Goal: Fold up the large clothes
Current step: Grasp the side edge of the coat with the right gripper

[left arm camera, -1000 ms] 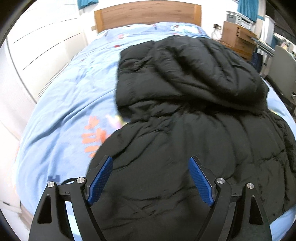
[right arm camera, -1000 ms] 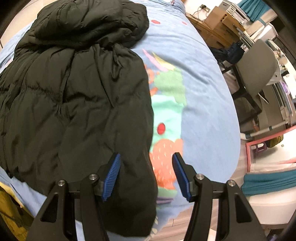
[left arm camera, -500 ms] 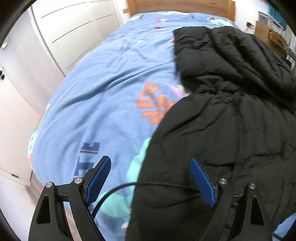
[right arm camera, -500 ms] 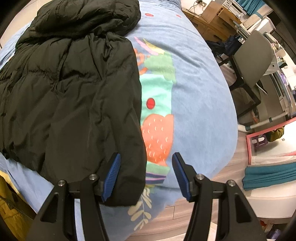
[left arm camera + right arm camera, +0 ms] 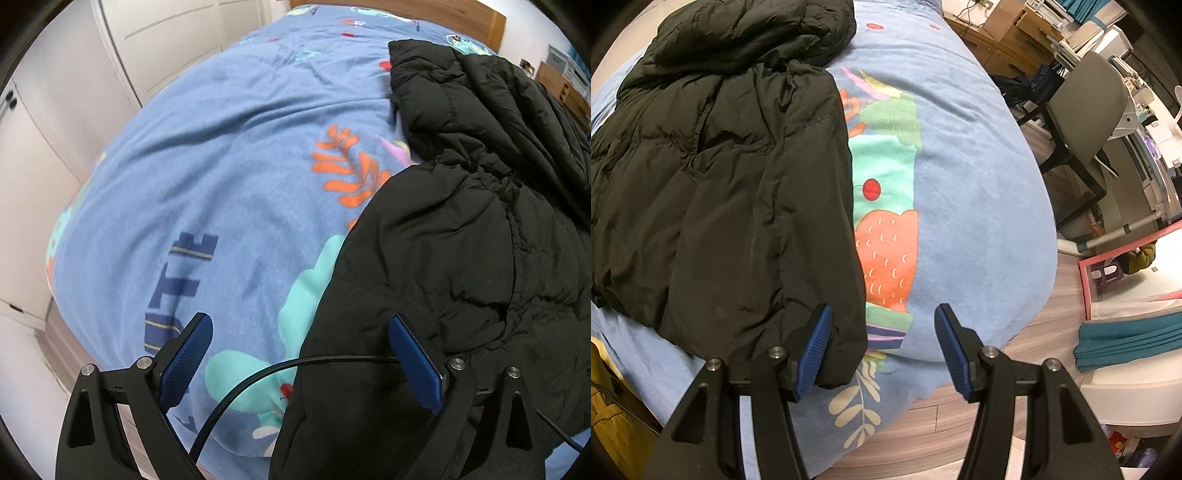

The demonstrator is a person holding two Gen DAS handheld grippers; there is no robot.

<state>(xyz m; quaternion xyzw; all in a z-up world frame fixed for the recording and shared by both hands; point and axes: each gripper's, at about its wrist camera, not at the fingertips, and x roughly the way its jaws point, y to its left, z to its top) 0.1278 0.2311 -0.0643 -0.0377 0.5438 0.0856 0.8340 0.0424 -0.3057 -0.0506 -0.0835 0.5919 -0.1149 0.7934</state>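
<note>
Black puffer jacket [image 5: 461,240] lies spread on the bed [image 5: 221,166]. It looks soft, bulky and slippery, so I should pinch the near hem corners. My left gripper [image 5: 301,354] is opening over its left edge; my right gripper [image 5: 882,347] stands spread at its right corner, pinching nothing.

The left gripper [image 5: 299,354] has swung from over the black puffy jacket [image 5: 461,258] to its edge. Its jaws are opening wider, straddling that edge.
</note>
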